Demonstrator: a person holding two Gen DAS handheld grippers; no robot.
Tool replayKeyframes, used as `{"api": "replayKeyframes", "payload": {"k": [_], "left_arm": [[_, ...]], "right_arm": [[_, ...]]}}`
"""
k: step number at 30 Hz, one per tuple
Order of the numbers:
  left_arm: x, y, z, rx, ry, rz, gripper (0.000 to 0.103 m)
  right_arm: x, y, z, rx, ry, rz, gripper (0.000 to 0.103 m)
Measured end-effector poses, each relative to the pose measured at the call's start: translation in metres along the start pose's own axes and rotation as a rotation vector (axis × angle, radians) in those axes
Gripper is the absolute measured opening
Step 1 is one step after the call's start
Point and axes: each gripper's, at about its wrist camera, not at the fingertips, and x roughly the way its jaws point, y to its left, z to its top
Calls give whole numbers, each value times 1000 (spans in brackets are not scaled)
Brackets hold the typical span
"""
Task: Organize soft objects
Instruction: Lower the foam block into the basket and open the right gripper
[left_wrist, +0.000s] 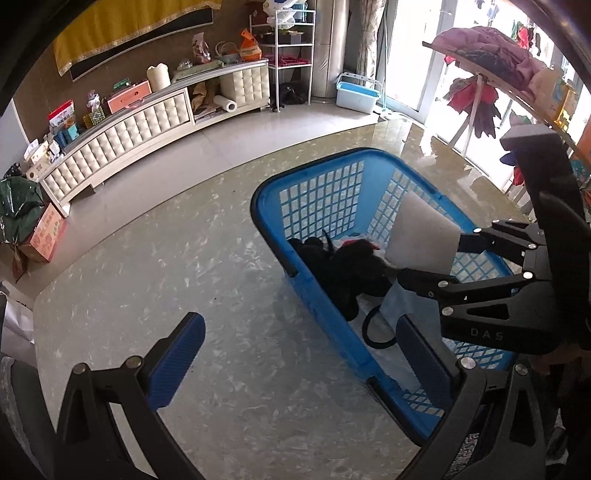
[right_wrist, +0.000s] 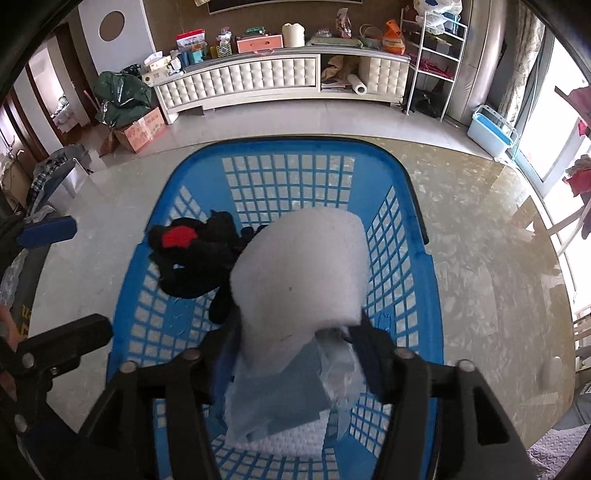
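The right gripper (right_wrist: 295, 332) pinched a white foam pad (right_wrist: 299, 273), holding it above the blue plastic lattice basket (right_wrist: 399, 258) on the marble-patterned table (left_wrist: 147, 258). A black plush toy (right_wrist: 199, 258) lay inside. The left gripper (left_wrist: 299, 354) hung spread wide, empty, beside the basket's rim.

The right gripper (left_wrist: 424, 262) body bears the letters "DAS".
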Motion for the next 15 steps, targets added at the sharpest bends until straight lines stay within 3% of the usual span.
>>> {"api": "replayKeyframes", "payload": {"k": [8, 15], "left_arm": [[6, 10, -6, -17, 17, 8, 103], [1, 10, -10, -19, 7, -1, 103]], "right_arm": [[-2, 4, -4, -24, -1, 13, 96], [-5, 9, -2, -53, -17, 13, 103]]}}
